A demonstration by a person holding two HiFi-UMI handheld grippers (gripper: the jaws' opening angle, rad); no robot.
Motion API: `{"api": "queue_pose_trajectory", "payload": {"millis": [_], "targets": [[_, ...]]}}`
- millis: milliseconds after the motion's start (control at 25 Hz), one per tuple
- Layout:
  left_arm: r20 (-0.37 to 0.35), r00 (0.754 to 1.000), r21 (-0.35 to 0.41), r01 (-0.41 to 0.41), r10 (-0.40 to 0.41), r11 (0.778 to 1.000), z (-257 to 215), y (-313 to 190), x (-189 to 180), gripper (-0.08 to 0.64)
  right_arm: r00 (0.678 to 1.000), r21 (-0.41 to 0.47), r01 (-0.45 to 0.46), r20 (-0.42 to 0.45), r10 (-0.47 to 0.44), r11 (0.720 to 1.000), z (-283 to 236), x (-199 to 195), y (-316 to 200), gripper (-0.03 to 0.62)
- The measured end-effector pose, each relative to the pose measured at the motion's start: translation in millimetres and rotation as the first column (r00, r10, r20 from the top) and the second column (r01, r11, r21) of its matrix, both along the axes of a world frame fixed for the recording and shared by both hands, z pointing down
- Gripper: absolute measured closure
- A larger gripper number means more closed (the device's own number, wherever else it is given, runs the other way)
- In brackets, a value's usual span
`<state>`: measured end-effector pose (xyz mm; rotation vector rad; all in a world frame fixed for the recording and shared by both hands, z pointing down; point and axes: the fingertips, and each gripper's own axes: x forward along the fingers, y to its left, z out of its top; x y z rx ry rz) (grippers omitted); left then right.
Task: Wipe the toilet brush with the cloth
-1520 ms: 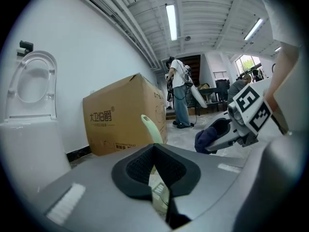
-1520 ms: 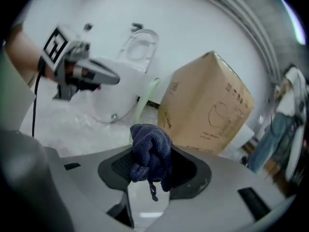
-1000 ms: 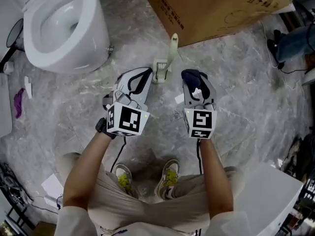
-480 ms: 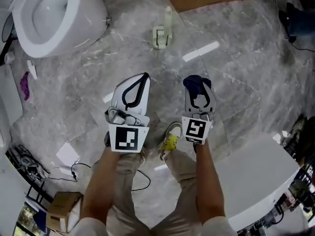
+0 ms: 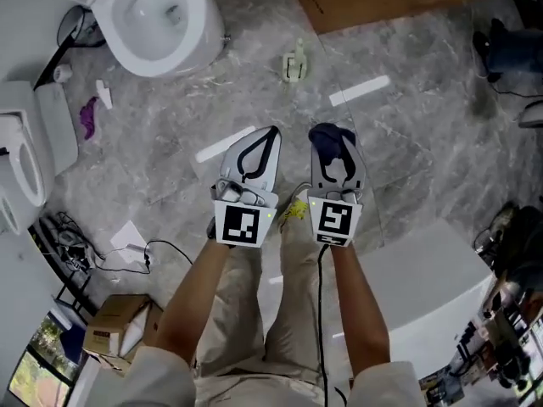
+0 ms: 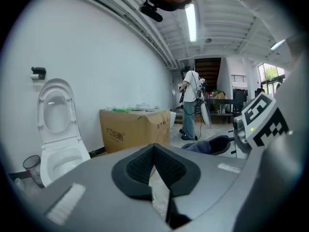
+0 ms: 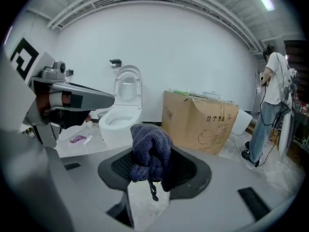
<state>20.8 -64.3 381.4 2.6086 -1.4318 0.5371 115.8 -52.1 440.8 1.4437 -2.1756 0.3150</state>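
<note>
Fingers (image 7: 193,173): R gripper (image 7: 154,170) on dk cloth (image 7: 150,141), L gripper (image 6: 154,151) together, empty.

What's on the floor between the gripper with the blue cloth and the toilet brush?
Just bare grey floor, the head view shows, from the right gripper and its cloth to the toilet brush. A pale streak lies beside.

Bright, even light from ceiling tubes (image 6: 191,22) fills the room, throwing white glare streaks (image 5: 360,91) on the grey floor (image 5: 424,134). Both gripper views bow towards dark, rounded edges; the head view is sharp.
</note>
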Motion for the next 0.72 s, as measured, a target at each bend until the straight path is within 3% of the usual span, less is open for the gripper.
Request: {"api": "queue_pose_trajectory", "payload": {"millis": [120,240,400,560,720], "targets": [[-0.03,1.0,0.052,0.0,0.002,0.999,-78,5,-3,0.558,1.0,-0.018,0.005,0.03,-0.004,1.0,-74,-9,9,0.408],[0.003,1.0,0.149,-0.024,0.024,0.989,-157,4,-7,0.558,0.998,0.023,-0.01,0.06,0.009,1.0,-149,-14,9,0.41],[-0.031,0.999,0.091,0.021,-0.018,0.996,-237,9,9,0.558,0.997,0.07,-0.023,0.078,0.018,0.997,-248,0,4,0.41],[-0.152,0.988,0.133,0.041,-0.02,0.99,-318,7,17,0.559,0.997,0.153,-0.044,0.075,0.033,0.987,-338,4,-1,0.411],[-0.144,0.989,0.167,0.057,-0.033,0.984,-376,8,5,0.56,0.993,0.246,-0.052,0.118,0.024,0.968,-409,-7,1,0.411]]}}
